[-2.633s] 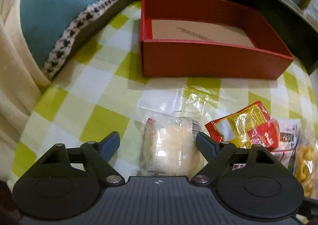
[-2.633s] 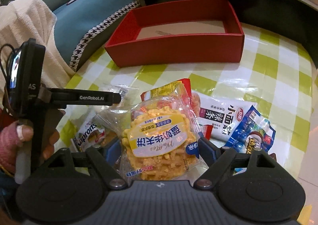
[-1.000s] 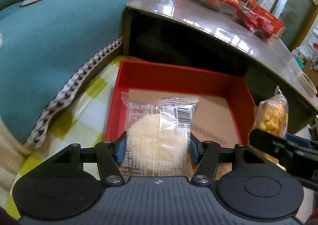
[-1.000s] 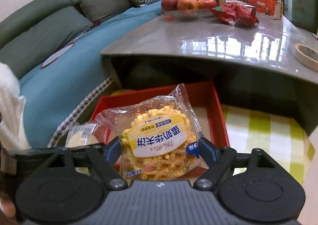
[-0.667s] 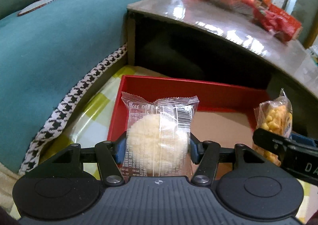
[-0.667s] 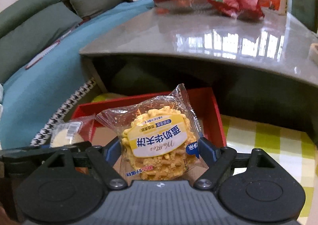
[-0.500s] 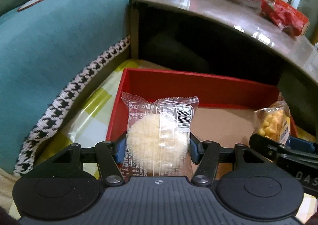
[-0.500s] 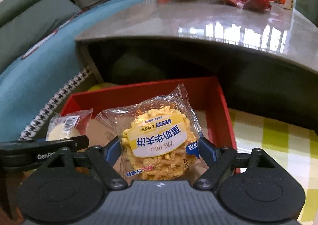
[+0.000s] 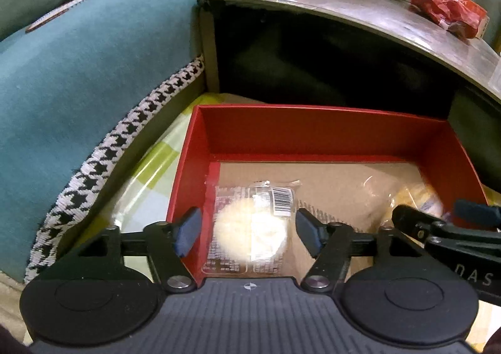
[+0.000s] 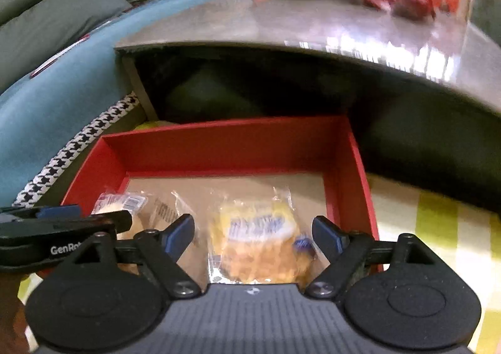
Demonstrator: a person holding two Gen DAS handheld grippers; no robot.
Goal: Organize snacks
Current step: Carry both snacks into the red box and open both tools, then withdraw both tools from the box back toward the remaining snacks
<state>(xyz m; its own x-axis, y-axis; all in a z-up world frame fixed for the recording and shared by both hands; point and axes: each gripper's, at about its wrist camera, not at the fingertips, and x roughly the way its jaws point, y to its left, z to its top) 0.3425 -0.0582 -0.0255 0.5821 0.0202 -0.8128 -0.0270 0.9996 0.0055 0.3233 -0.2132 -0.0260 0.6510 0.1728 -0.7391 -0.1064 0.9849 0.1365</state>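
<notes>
A shallow rectangular red box (image 9: 316,135) of smooth card, with a plain brown cardboard floor, is seen on a glossy yellow-green checked cloth (image 10: 438,216). Inside it, by the left wall, a round pale cake in a clear crinkled wrapper (image 9: 250,228) with a barcode is seen; a lumpy golden waffle snack in a clear wrapper with a yellow label (image 10: 260,244) is seen toward the right side, somewhat blurred. The left hand-held gripper (image 9: 245,230) is spread wide around the cake without touching it. The right hand-held gripper (image 10: 253,235) is likewise spread apart, clear of the waffle snack on both sides. A teal sofa cushion with houndstooth trim (image 9: 78,78) borders the box on the left. Behind it, a dark recess is overhung by a polished grey bench top (image 10: 313,28) bearing red fruit and red packets.
</notes>
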